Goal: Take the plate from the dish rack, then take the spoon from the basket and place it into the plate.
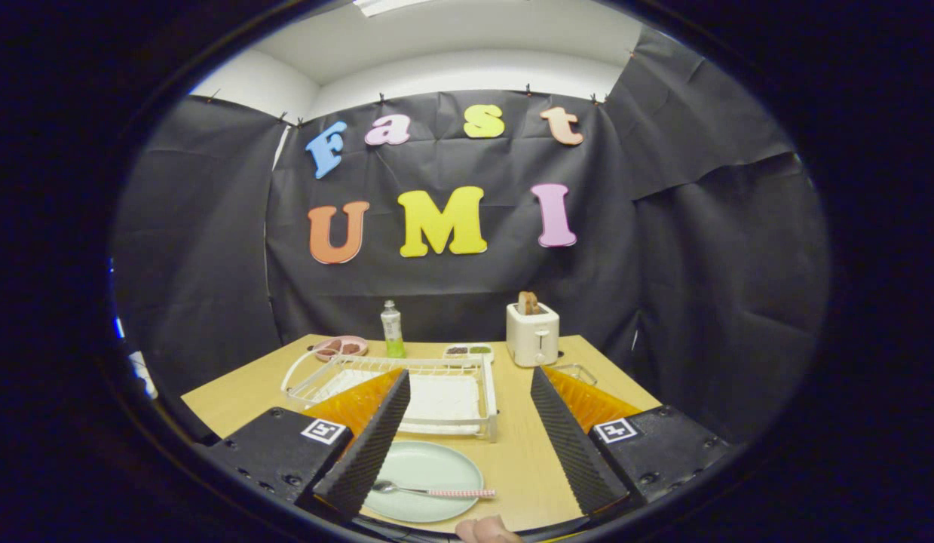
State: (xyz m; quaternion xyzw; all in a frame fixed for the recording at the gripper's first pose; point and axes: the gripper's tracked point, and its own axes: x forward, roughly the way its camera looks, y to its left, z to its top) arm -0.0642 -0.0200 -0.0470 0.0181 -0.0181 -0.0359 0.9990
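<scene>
1. The hand-held gripper (467, 441) stands wide open above the near part of the worktop (523, 460), its two fingers well apart and nothing held between them.
2. The pale green plate (429, 467) lies flat on the worktop near its front edge, just ahead of the dish rack's near rail; the left finger covers the plate's left rim.
3. The spoon (429, 492) lies across the plate — bowl toward the left finger, patterned handle reaching to the plate's right rim and a little past it.
4. Between the fingers, to the right of the plate, a strip of bare wood runs forward alongside the rack.
5. The white wire dish rack (444, 377) sits beyond the plate with a white tray under it; its left end curves out in a looped handle, and the left finger hides part of its near left corner.
6. A small wire basket (576, 371) shows just behind the right finger's top; most of it is hidden, so what it holds cannot be told.
7. Along the far edge of the worktop stand a pink dish (341, 347) with dark pieces in it, a bottle (392, 329) of green liquid, a small white tray (469, 351) with dark and green contents, and a white toaster (532, 334) with toast sticking up.
8. A bit of a person's finger (488, 529) shows at the near edge, cut off below.
</scene>
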